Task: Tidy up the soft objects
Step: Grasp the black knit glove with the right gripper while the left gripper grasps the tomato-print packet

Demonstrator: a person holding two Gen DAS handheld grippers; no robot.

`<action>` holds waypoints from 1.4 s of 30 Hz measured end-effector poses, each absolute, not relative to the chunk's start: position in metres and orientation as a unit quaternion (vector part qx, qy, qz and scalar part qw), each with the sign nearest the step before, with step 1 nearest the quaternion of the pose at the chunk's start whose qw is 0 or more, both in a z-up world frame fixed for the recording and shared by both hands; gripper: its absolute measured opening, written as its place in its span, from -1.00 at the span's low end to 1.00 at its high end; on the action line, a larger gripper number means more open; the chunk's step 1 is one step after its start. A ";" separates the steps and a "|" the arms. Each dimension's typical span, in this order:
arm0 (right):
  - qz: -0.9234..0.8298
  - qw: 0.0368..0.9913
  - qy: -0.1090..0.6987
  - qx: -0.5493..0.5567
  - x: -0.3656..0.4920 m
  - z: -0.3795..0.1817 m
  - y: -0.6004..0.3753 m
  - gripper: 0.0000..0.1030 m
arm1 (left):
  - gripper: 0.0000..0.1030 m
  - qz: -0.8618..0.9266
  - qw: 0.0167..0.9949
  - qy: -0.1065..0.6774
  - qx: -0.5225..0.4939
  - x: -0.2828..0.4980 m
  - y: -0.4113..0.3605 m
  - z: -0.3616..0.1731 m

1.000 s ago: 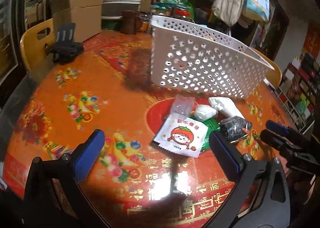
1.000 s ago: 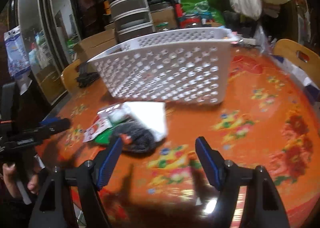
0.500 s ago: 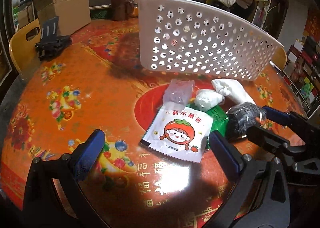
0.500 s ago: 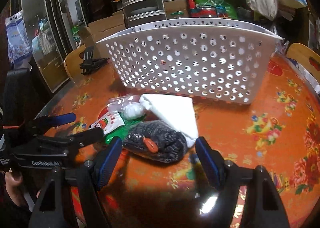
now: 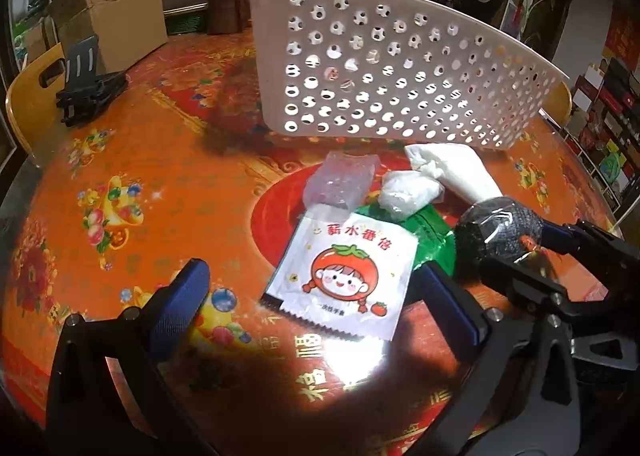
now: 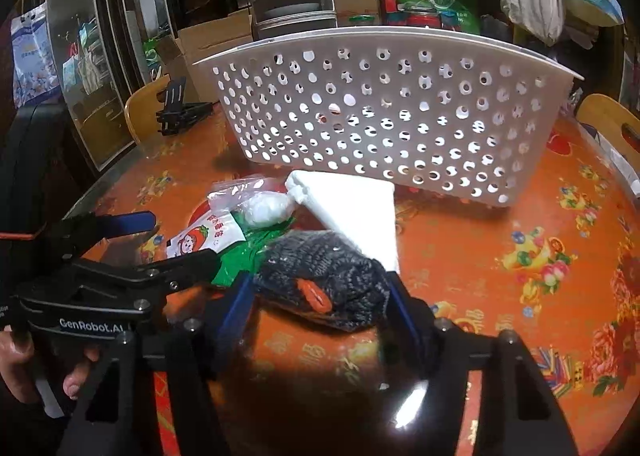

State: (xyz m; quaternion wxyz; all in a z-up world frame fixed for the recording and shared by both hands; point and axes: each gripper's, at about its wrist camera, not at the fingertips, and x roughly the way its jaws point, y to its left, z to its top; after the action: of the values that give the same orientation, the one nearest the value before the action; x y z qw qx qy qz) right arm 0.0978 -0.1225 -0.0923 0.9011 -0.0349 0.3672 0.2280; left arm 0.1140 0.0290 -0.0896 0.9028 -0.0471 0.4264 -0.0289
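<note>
Right wrist view: the right tongs (image 6: 320,296) have just been closing, and their blue pads now touch both sides of the dark grey knitted bundle (image 6: 324,280) on the orange table (image 6: 500,296). The left tongs (image 5: 316,296) stand wide apart around the white tomato-girl packet (image 5: 344,272).

Both grippers stand closer to the pile of soft things on the bench (image 5: 120,144) than one second ago. The right gripper (image 6: 320,296), earlier open over bare bench beside the dark knitted bundle (image 6: 324,280), now has the bundle between its blue fingers (image 6: 240,304); its jaws have just been closing and sit against the bundle's two sides. The left gripper (image 5: 316,312), earlier short of the white tomato sachet (image 5: 348,268), now straddles the sachet's near edge, jaws wide apart. The white perforated basket (image 5: 392,68) looms larger in both views.
</note>
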 end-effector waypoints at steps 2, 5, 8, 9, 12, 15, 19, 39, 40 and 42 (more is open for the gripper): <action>0.227 0.903 0.365 -0.028 0.096 -0.092 -0.129 0.23 | 1.00 -0.032 0.902 0.427 -0.046 0.115 0.027 -0.090; 0.223 0.907 0.358 -0.018 0.093 -0.090 -0.143 0.23 | 1.00 -0.039 0.902 0.428 -0.044 0.115 0.024 -0.090; 0.217 0.910 0.353 -0.009 0.091 -0.087 -0.156 0.23 | 0.99 -0.044 0.902 0.428 -0.038 0.115 0.021 -0.090; 0.215 0.911 0.352 -0.006 0.091 -0.087 -0.160 0.23 | 0.98 -0.045 0.902 0.427 -0.036 0.115 0.020 -0.090; 0.212 0.913 0.349 0.002 0.091 -0.084 -0.169 0.23 | 0.87 -0.056 0.903 0.425 -0.039 0.112 0.020 -0.090; 0.212 0.915 0.344 0.007 0.089 -0.082 -0.175 0.23 | 0.69 -0.060 0.905 0.420 -0.038 0.109 0.018 -0.089; 0.214 0.916 0.339 0.011 0.086 -0.078 -0.180 0.23 | 0.36 -0.079 0.906 0.414 -0.036 0.103 0.014 -0.086; 0.206 0.920 0.332 0.017 0.076 -0.072 -0.190 0.23 | -0.76 -0.096 0.915 0.393 -0.017 0.077 0.006 -0.073; 0.206 0.920 0.332 0.017 0.076 -0.072 -0.191 0.23 | -0.78 -0.093 0.916 0.390 -0.017 0.075 0.007 -0.071; 0.205 0.920 0.332 0.018 0.075 -0.072 -0.192 0.23 | -0.83 -0.088 0.919 0.384 -0.015 0.072 0.008 -0.068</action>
State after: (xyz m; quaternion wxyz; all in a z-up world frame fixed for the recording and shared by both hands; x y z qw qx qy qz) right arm 0.0755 -0.1919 -0.0722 0.9205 0.0177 0.3322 0.2050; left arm 0.0721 0.0082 -0.0676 0.9189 -0.0151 0.3843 -0.0882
